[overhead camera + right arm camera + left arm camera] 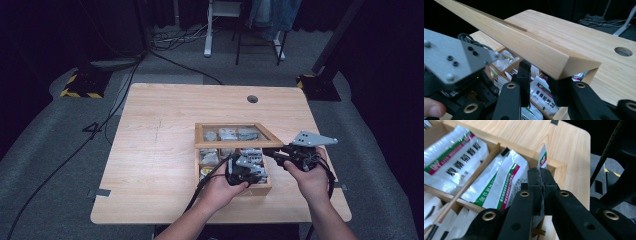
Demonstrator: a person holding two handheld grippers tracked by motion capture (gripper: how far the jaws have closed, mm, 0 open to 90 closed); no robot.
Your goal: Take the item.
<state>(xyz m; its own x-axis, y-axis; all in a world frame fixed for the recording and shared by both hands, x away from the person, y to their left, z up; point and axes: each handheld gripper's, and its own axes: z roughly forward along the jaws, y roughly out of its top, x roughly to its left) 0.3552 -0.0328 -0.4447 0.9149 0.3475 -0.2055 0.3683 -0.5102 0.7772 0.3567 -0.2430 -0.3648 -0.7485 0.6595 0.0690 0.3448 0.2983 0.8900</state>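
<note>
The sachet [543, 160] stands on its edge in the near right corner of the box [560, 167], and the left gripper [542, 176] has its jaws pressed together on the lower part of it, so only the upper corner with red and green print rises above the black tips. Beside it, in the same compartment, another sachet lies flat, and more white packs fill the next compartments behind the thin wooden dividers. In the high view the box [257, 189] sits on the right half of the table [160, 150], with the left gripper [243, 170] low over its near part. The lid [232, 143], a wooden frame with a clear pane, is raised over the far half of the box; the right gripper [278, 150] is clamped on its right edge and holds it up, and in the right gripper view the wooden lid [529, 47] crosses just above the jaws. To do this step well, the left hand should probably lift the sachet straight up, slowly, so the thin foil does not slip or tear and the flat neighbour is not dragged along. The right hand should likely keep the lid steady and high enough, because the way out of the box passes close under its frame.
</note>
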